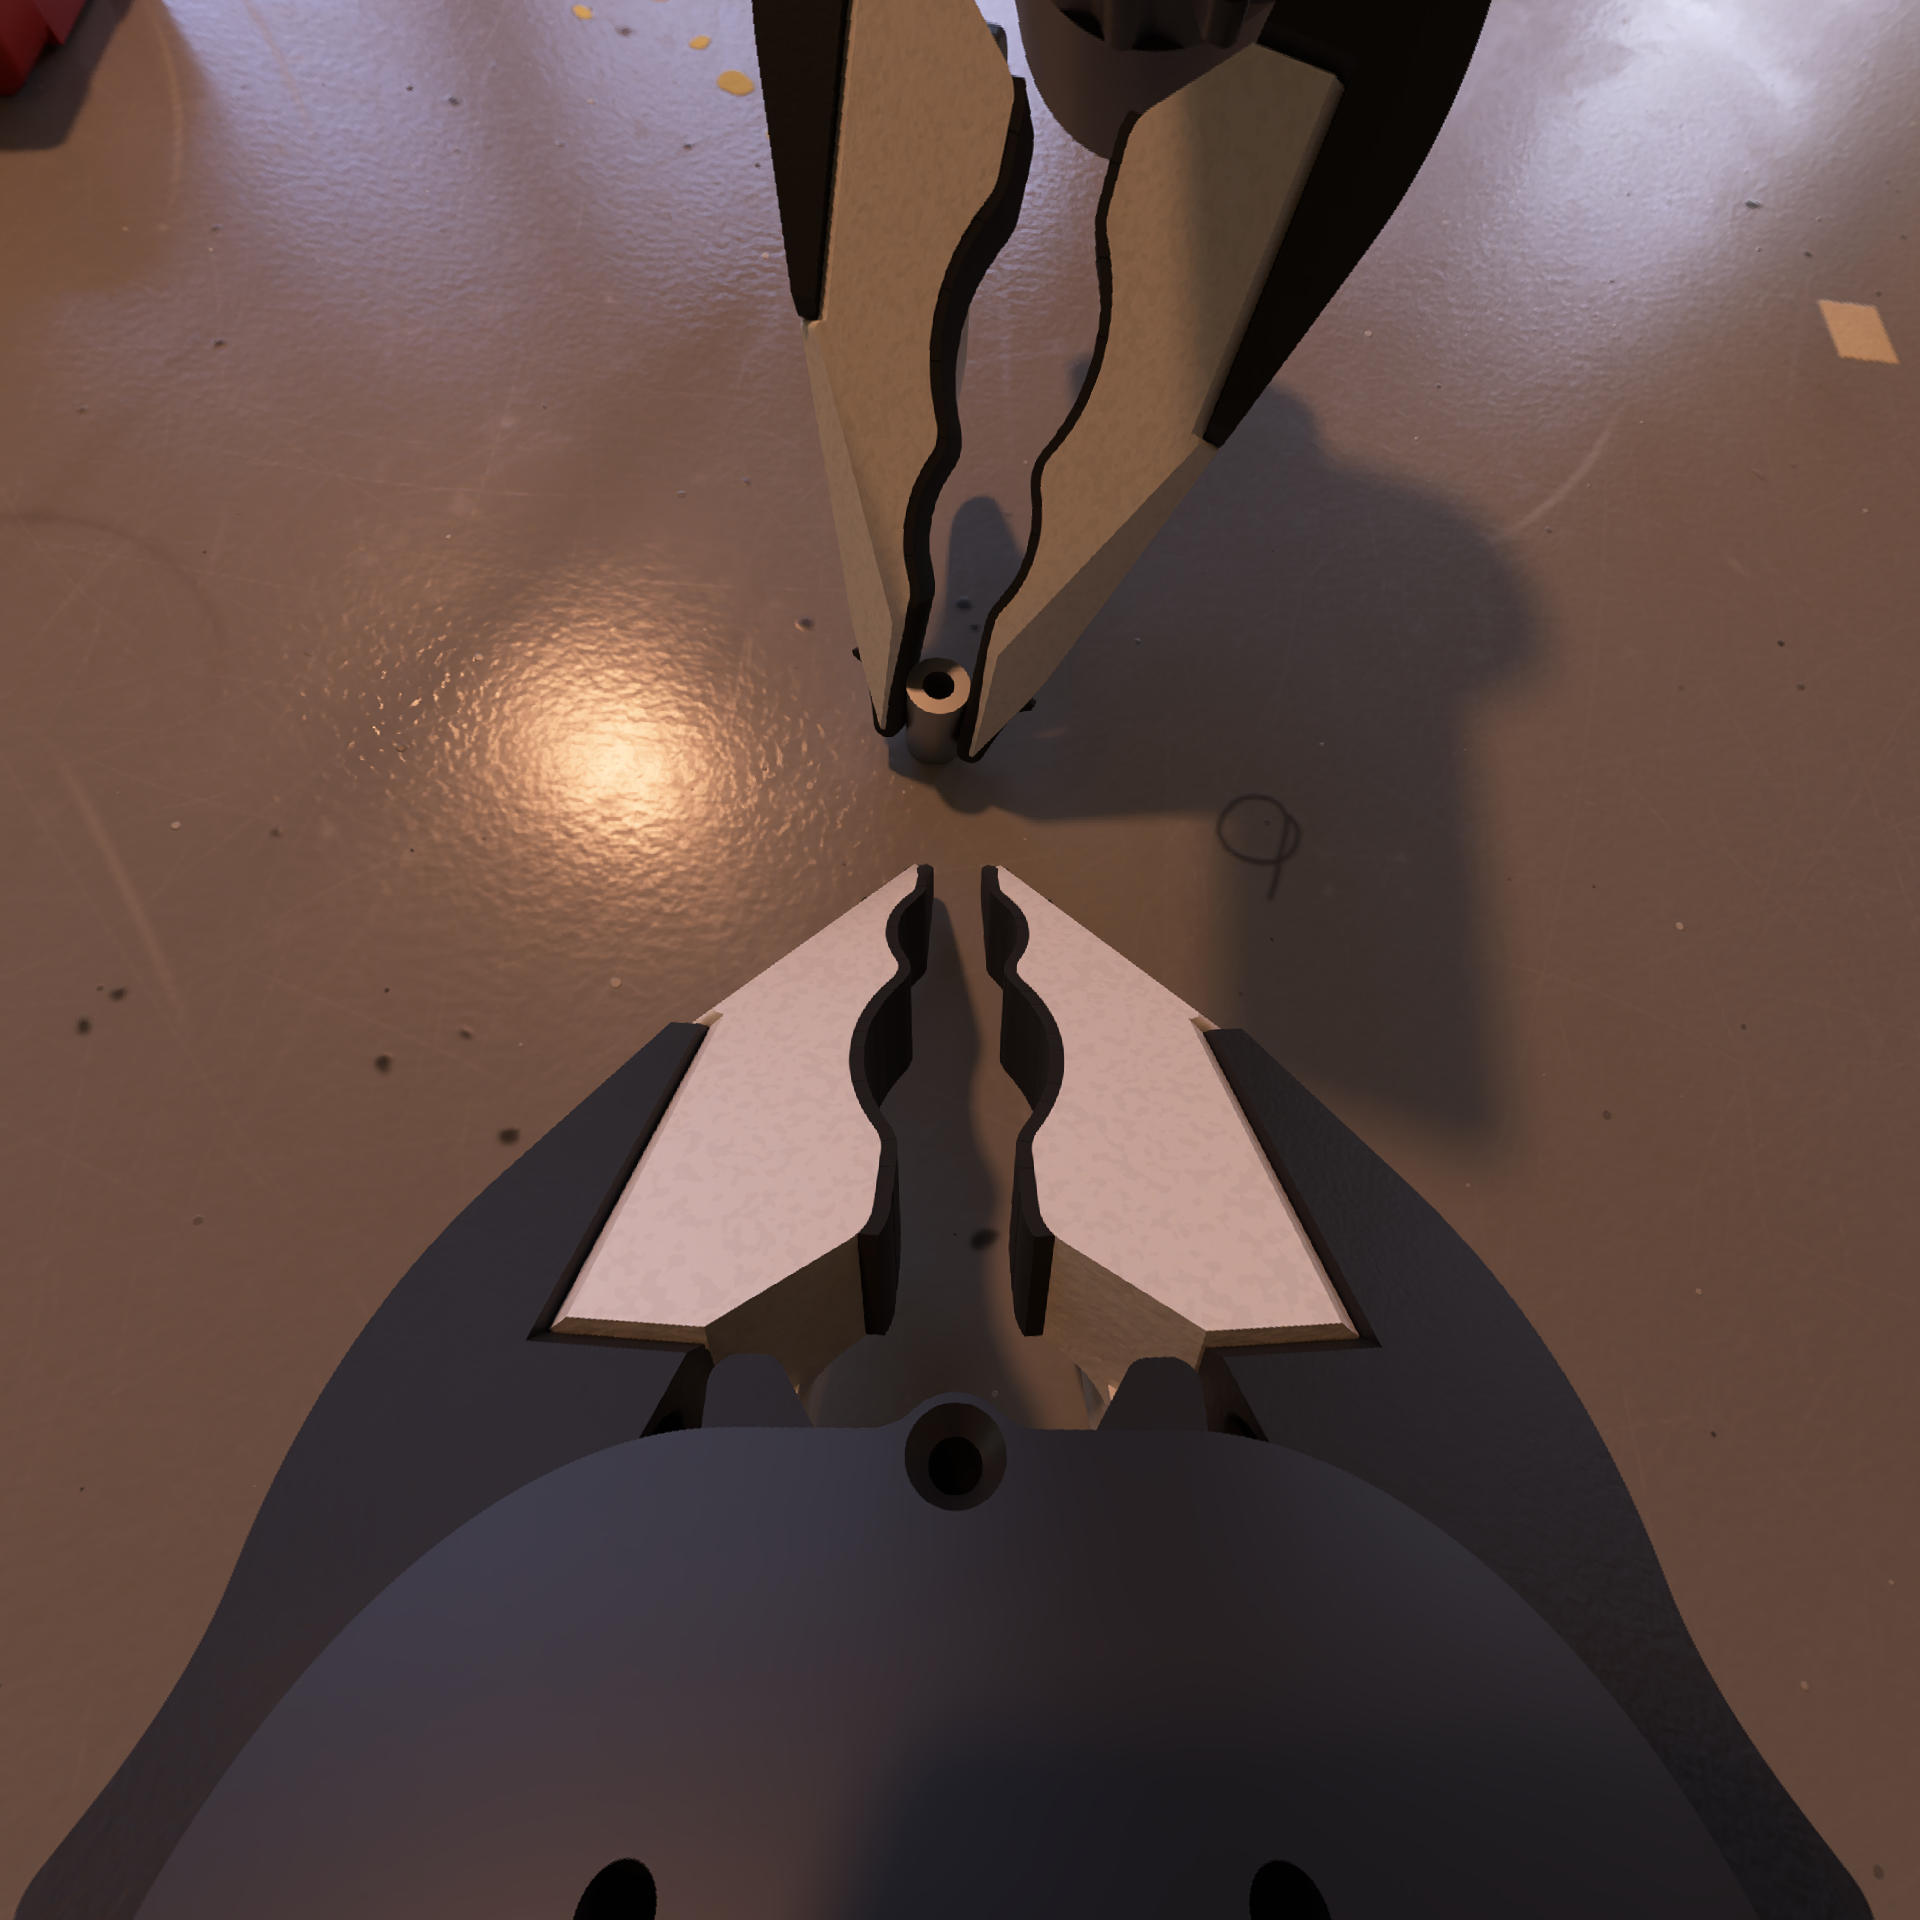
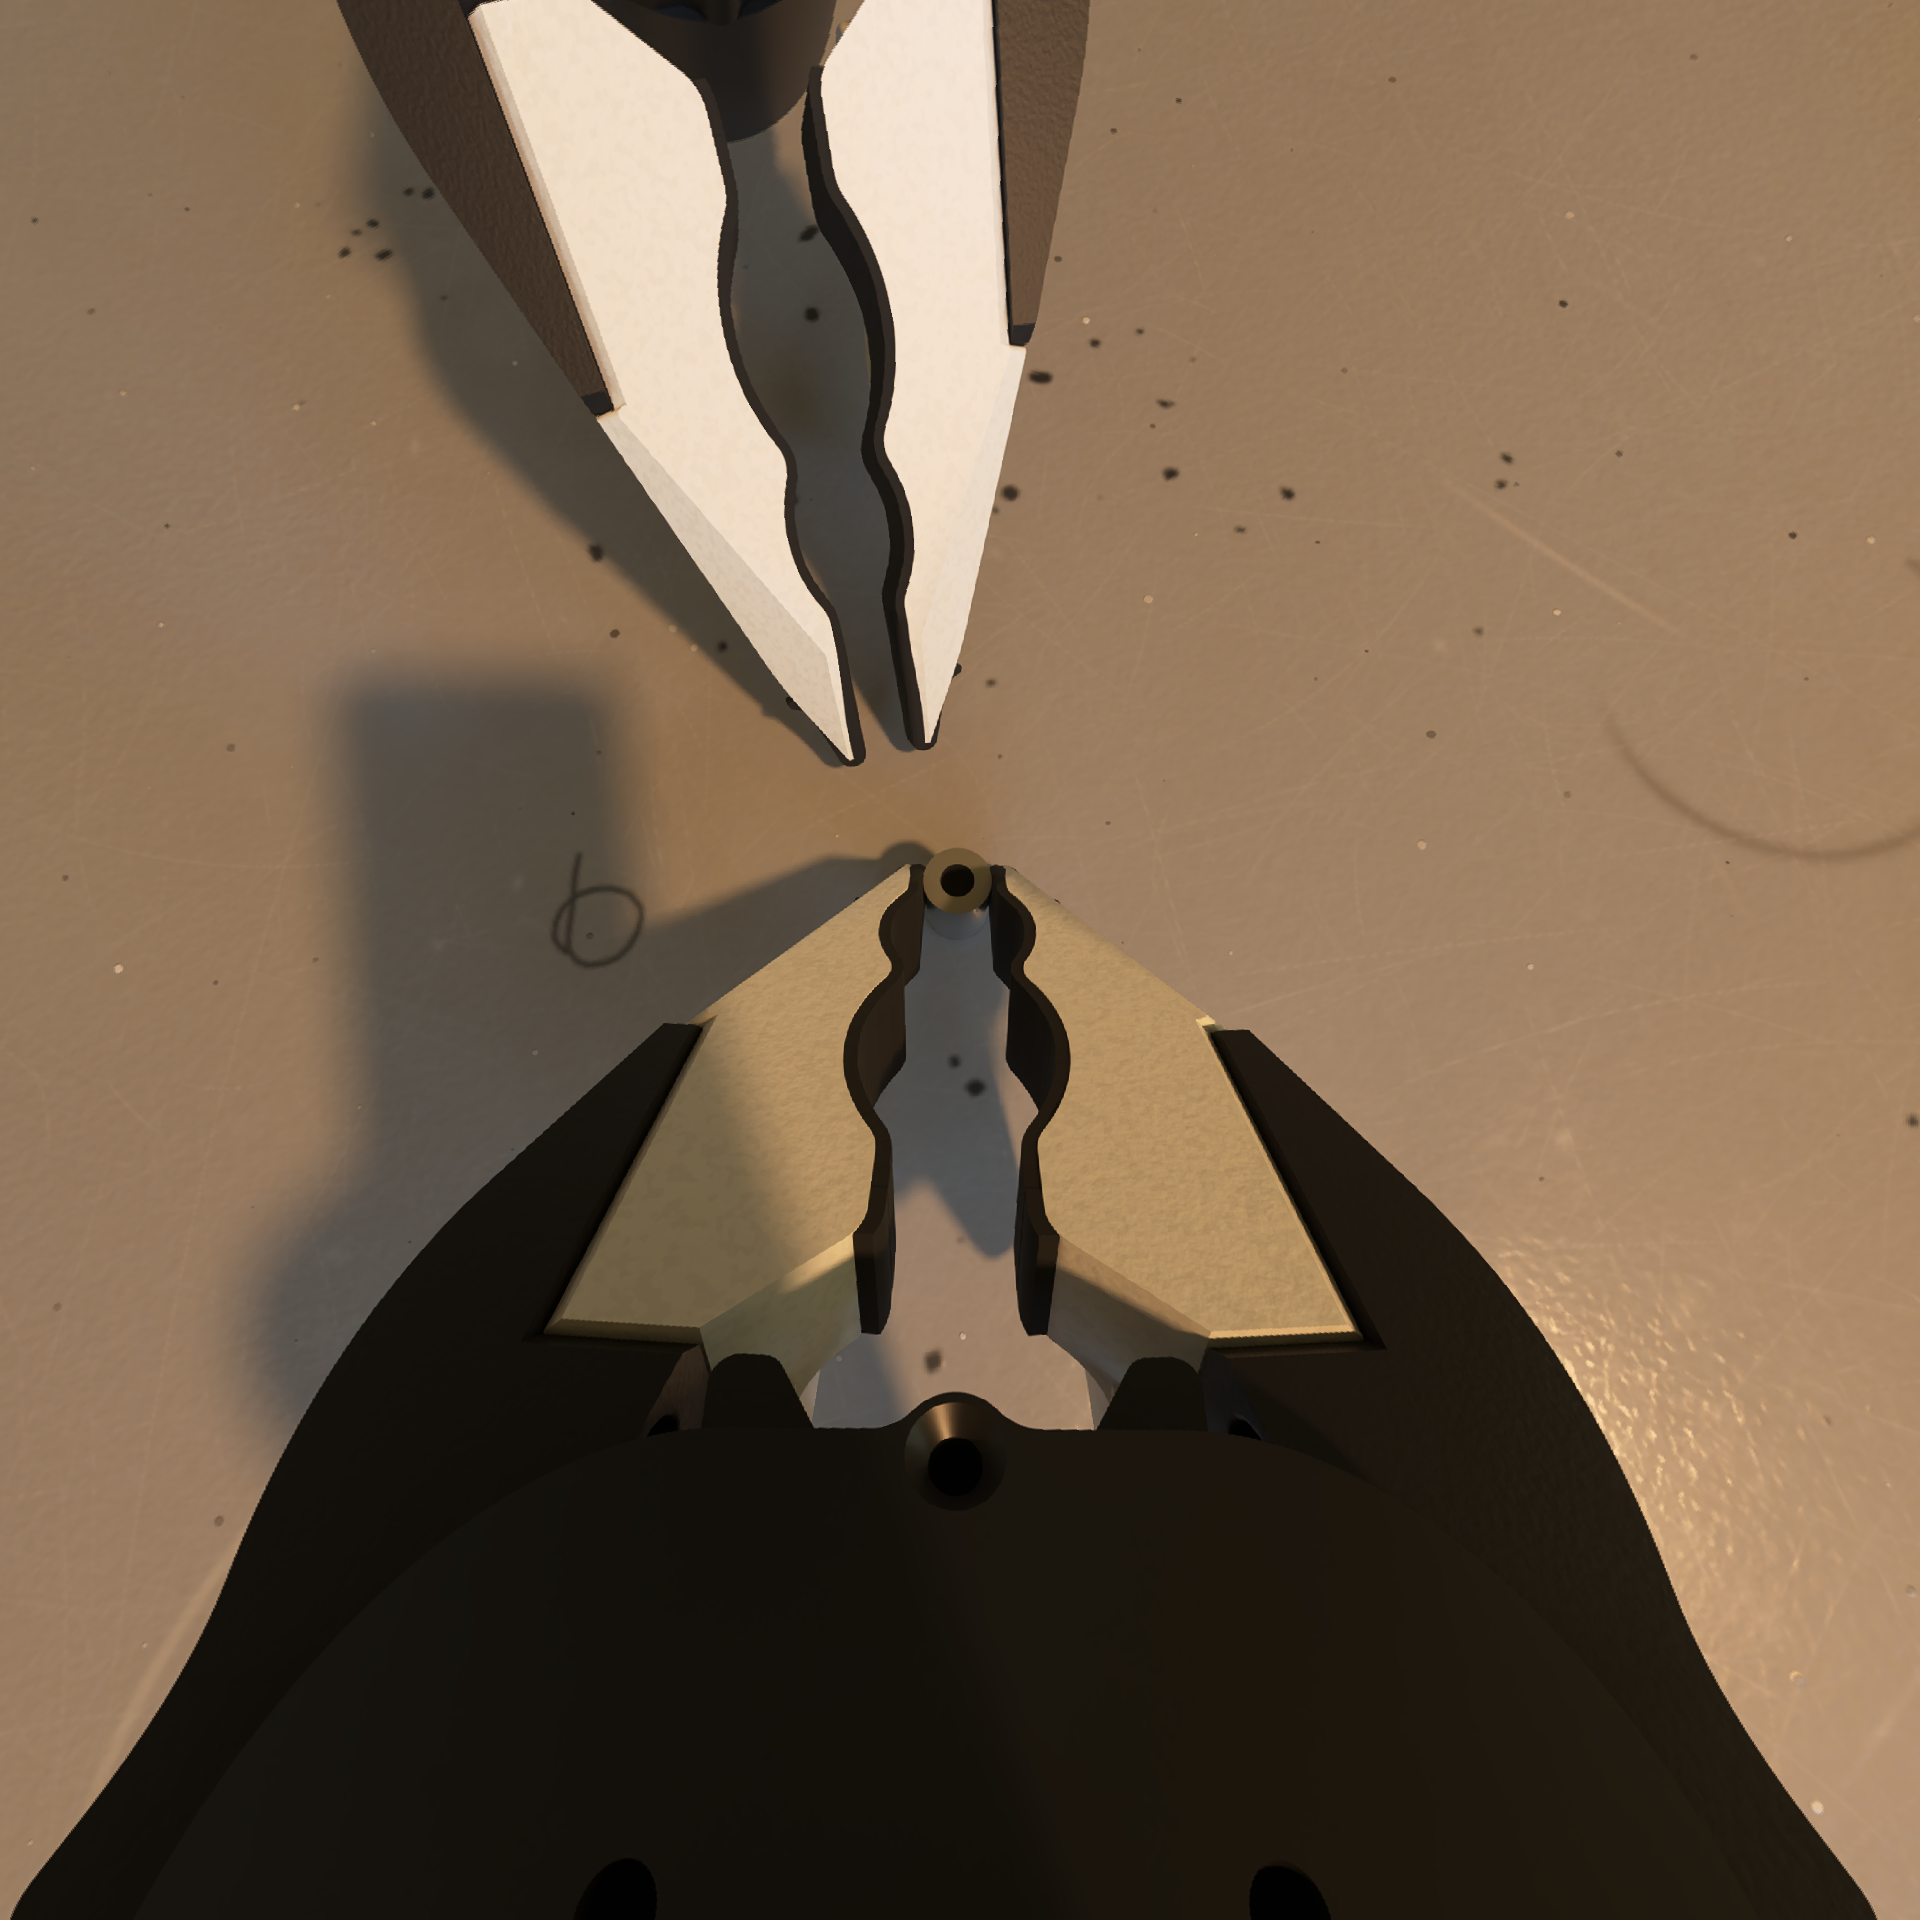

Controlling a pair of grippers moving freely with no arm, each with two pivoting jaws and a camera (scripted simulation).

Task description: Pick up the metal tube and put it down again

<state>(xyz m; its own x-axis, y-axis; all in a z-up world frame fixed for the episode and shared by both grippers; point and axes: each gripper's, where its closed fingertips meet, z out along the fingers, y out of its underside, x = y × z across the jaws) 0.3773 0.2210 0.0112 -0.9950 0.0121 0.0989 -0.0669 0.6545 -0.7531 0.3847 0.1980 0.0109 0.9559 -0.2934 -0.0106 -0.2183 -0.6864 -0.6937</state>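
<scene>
The metal tube (image 1: pixel 937 709) is a short grey cylinder with a hole down its middle, standing upright at the brown surface (image 1: pixel 416 935). My right gripper (image 1: pixel 933 727) comes in from the top of the left wrist view and is shut on the tube with its fingertips. In the right wrist view the tube (image 2: pixel 956 881) sits between the tips of the right gripper (image 2: pixel 956 878). I cannot tell whether the tube touches the surface. My left gripper (image 1: pixel 956 875) is empty, its jaws almost together, a short way in front of the tube. It also shows in the right wrist view (image 2: pixel 885 750).
A red object (image 1: pixel 21 42) lies at the far left corner. Yellow spots (image 1: pixel 734 83) and a tan patch (image 1: pixel 1860 330) mark the surface. A pen scribble (image 1: pixel 1259 831) is beside the tube, and also shows in the right wrist view (image 2: pixel 594 920).
</scene>
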